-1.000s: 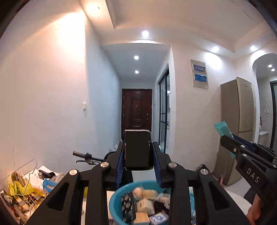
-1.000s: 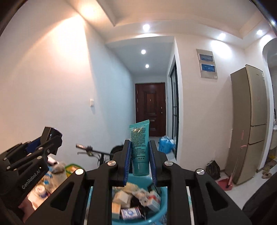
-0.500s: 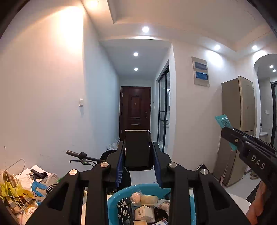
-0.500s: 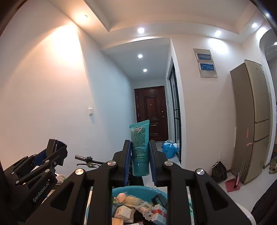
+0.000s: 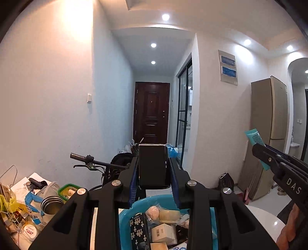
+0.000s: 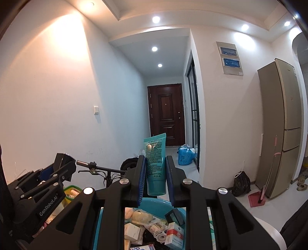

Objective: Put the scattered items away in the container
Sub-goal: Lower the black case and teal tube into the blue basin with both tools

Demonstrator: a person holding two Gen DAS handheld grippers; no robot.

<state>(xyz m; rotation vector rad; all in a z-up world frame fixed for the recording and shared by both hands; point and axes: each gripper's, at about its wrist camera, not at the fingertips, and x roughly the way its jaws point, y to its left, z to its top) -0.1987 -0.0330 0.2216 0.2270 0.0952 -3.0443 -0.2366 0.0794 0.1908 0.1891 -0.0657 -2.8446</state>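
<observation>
The room is bright and evenly lit by recessed ceiling spotlights (image 5: pixel 165 17), which throw a warm glare patch high on the left wall (image 6: pixel 65 36) while the hallway reads cooler and bluish. Both views are sharp, without motion blur. The fisheye bends the walls, and black vignetting fills the corners.

"DAS": right gripper (image 5: pixel 259 152) | "GenRobot.AI": left gripper (image 6: pixel 63 165)

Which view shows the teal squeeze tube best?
The right wrist view: the teal squeeze tube stands upright, nearly whole, label facing, between the right hand-held gripper fingers. The left wrist view shows only its crimped end.
</observation>
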